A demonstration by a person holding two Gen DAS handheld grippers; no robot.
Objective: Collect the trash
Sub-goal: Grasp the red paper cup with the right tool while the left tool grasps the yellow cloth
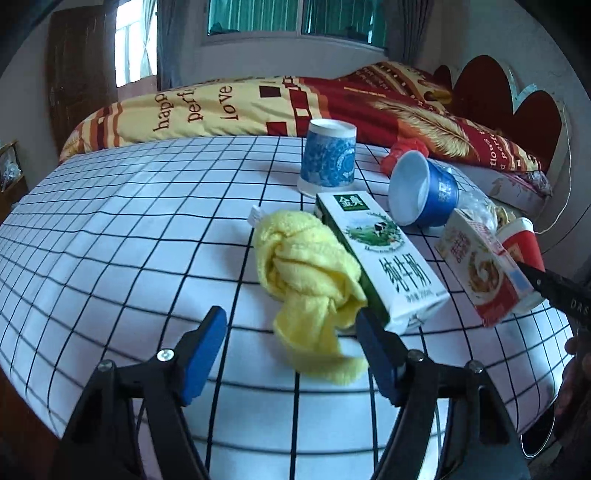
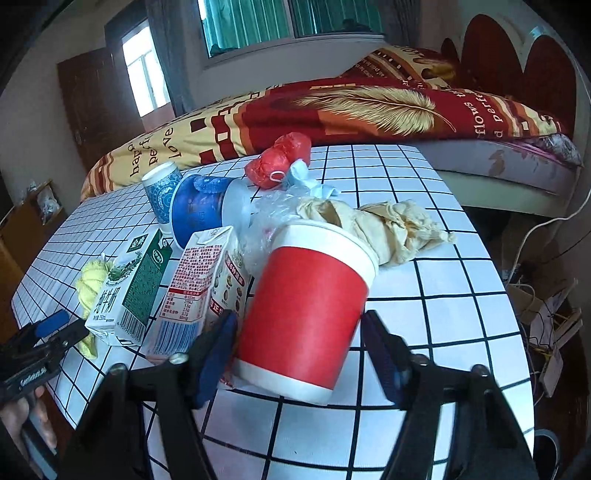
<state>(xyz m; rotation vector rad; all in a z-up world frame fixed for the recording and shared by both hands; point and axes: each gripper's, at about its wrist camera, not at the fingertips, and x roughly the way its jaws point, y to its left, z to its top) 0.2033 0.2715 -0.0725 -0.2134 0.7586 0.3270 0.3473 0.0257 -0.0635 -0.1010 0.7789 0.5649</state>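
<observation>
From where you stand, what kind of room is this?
Most likely a bedroom at home. A bed with a red and yellow quilt and a heart-shaped headboard stands behind the grid-patterned table, under a curtained window.

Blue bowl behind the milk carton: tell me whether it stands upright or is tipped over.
Tipped over. The blue bowl lies on its side on the table, its white inside facing the left camera.

A home bedroom; a quilted bed (image 1: 295,107), headboard (image 2: 517,59) and curtained window (image 1: 295,16) show it.
</observation>
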